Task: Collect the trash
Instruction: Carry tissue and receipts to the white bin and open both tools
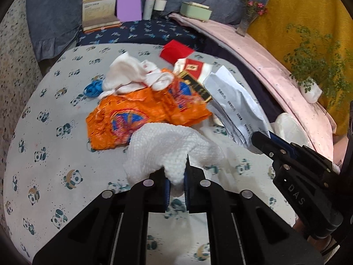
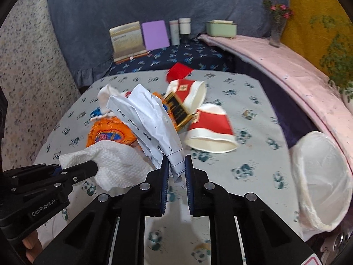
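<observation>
Orange wrapper (image 1: 141,119) and paper cups (image 2: 209,130) beyond held tissue (image 1: 167,150)

The left wrist view looks forward and down along its own fingers from close above the near edge of the panda-print table (image 1: 55,114), facing the far edge and the blue backdrop. The right wrist view sits just as close, further right, facing the same way. Both share the mid-table litter pile, and each catches the other gripper at its side.
</observation>
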Action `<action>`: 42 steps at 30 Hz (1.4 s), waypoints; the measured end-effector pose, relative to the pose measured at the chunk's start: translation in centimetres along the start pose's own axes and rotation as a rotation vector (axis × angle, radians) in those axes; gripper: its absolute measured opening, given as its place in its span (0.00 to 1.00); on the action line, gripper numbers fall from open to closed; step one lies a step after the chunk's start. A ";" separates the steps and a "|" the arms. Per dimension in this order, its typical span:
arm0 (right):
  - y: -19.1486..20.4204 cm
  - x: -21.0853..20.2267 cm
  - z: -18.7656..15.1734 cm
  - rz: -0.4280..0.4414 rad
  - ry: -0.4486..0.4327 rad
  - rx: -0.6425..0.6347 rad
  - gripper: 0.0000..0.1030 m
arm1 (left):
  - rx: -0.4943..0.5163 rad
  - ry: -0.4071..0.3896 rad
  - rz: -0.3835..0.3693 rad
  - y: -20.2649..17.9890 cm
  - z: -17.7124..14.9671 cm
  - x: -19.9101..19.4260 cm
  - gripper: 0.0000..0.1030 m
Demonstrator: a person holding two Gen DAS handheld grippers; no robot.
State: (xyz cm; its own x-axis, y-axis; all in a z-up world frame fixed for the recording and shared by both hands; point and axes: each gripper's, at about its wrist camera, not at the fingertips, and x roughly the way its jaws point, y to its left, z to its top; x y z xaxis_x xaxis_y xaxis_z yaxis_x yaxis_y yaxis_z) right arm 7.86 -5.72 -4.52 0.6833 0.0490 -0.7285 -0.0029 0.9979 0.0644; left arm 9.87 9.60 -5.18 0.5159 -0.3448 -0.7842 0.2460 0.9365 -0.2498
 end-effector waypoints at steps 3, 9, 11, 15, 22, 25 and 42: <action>-2.1 -2.0 -0.3 -0.032 -0.029 0.035 0.13 | 0.040 -0.015 -0.026 -2.4 0.2 -0.6 0.09; -6.7 -5.3 -1.5 -0.100 -0.072 0.119 0.13 | 0.138 -0.028 -0.075 -7.9 0.2 -1.0 0.09; -8.4 -6.2 -2.0 -0.124 -0.084 0.147 0.13 | 0.172 -0.026 -0.091 -9.9 0.1 -0.8 0.09; -12.1 -8.0 -3.2 -0.178 -0.105 0.211 0.13 | 0.229 -0.018 -0.132 -13.6 0.0 -0.2 0.09; -18.3 -10.1 -5.9 -0.282 -0.124 0.327 0.13 | 0.329 -0.004 -0.208 -20.2 0.0 1.2 0.09; -20.9 -10.8 -6.9 -0.320 -0.126 0.378 0.13 | 0.364 0.006 -0.242 -22.7 0.0 2.0 0.09; -28.8 -9.1 -8.6 -0.394 -0.090 0.507 0.16 | 0.444 0.032 -0.328 -31.1 1.1 7.8 0.23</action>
State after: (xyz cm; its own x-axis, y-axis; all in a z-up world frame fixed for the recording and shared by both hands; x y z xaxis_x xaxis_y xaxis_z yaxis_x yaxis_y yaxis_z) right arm -4.55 -34.57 -5.65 0.6214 -0.3427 -0.7046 0.5907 0.7957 0.1339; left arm 7.12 -22.31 -2.89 0.3302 -0.6052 -0.7244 0.7159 0.6608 -0.2257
